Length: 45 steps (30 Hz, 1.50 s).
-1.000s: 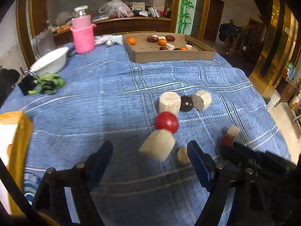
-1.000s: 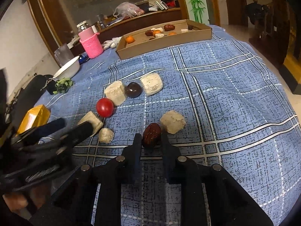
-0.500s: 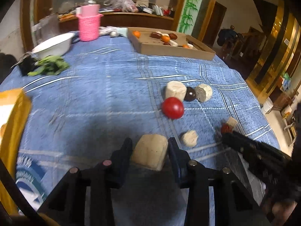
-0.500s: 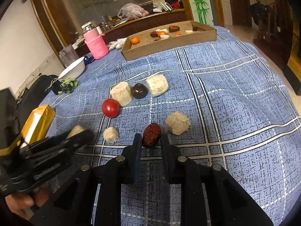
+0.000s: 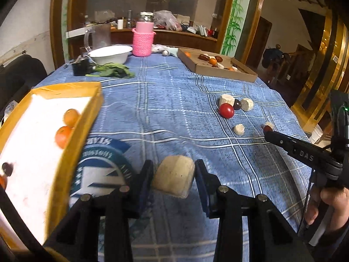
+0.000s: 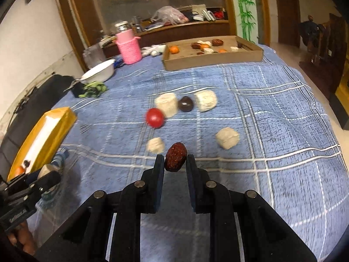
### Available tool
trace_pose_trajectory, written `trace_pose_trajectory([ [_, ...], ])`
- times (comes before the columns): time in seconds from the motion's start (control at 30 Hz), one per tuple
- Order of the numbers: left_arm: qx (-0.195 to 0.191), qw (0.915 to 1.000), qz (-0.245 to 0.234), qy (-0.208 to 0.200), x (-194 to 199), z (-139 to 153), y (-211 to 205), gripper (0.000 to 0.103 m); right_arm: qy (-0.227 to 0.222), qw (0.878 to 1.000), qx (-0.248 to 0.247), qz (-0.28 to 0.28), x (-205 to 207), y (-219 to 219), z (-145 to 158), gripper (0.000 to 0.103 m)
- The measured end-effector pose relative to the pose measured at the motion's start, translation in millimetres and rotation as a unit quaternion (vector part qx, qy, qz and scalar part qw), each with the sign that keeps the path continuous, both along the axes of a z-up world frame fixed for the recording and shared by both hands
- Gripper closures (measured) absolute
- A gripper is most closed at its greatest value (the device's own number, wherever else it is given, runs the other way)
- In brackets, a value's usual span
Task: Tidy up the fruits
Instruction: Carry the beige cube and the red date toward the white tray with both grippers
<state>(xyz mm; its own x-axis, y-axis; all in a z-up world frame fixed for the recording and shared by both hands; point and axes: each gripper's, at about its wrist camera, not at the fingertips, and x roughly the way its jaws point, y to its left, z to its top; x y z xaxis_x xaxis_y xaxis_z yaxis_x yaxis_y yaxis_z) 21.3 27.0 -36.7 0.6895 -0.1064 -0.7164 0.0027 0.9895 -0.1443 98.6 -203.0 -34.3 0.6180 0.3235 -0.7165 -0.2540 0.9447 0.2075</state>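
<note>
Fruits lie split around the yellow tray (image 5: 87,118): two oranges (image 5: 66,128) already sit inside it. Just right of the tray, the left gripper (image 5: 173,174) is clamped on a pale chunk (image 5: 174,178) — likely bound for the tray. Farther right, loose pieces and a red tomato (image 5: 226,110) wait on the blue cloth (image 5: 163,109), and the right gripper (image 6: 174,159) pinches a red date (image 6: 175,156) — lifted for sorting.

White letters "DAS" stand on the black arm of the right claw (image 5: 267,128) in the left wrist view. A round blue and white emblem (image 5: 98,170) on the worktop cloth carries mirrored lettering, too blurred to make out.
</note>
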Motion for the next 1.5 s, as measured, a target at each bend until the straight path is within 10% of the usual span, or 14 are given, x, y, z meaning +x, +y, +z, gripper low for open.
trace_pose_trajectory([
  [0.73,0.0,0.9982,0.044,-0.042,-61.4,30.6,47.4,0.061,0.006,0.997,0.008,0.074,-51.1,79.2,18.7,0.083],
  [1.5,-0.024,0.9981,0.046,-0.033,-55.7,27.7,67.5,0.061,-0.028,0.998,0.012,0.049,-79.7,59.9,38.6,0.083],
])
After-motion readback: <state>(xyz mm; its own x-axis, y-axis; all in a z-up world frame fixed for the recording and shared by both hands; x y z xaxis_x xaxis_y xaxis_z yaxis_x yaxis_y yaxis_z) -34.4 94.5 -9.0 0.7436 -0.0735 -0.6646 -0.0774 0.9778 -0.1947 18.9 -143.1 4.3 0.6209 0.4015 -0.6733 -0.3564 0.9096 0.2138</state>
